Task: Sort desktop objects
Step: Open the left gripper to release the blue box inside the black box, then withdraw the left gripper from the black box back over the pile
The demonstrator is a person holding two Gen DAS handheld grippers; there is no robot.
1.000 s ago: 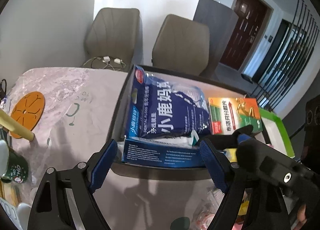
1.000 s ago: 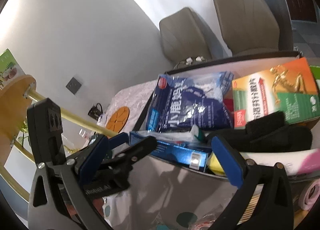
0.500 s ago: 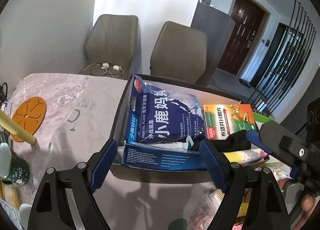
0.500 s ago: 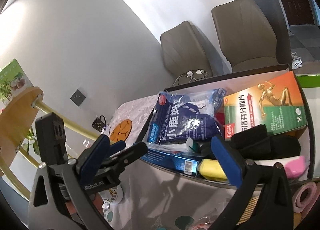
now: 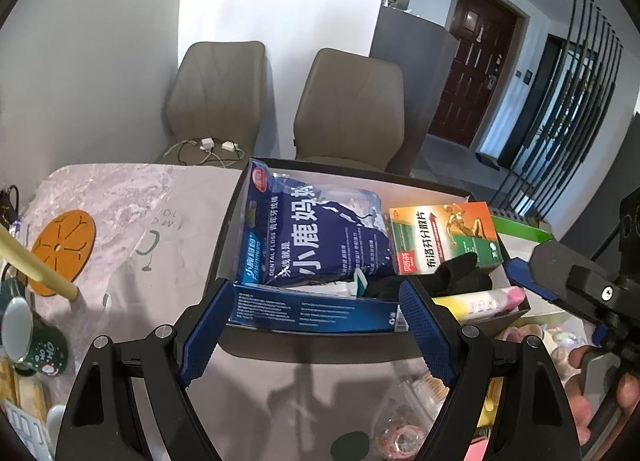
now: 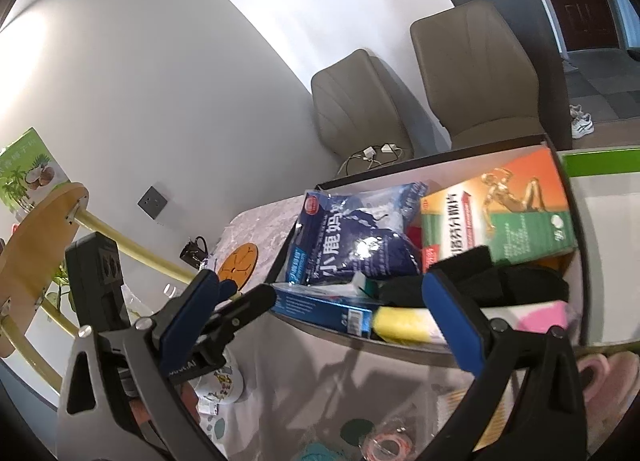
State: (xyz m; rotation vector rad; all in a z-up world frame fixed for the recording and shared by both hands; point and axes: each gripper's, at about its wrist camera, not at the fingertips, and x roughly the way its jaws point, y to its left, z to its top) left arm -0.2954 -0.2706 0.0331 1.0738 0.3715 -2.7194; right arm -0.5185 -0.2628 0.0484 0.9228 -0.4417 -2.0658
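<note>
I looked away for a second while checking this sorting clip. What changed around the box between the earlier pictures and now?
Both hand-held grippers pulled back and up from the box, so more of its contents show. In the left view, the right hand-held gripper slid away from over the orange medicine box to the right edge. Nothing was grasped or released: both stay open and empty. The blue floss bag and the left hand-held gripper opening are unchanged.
</note>
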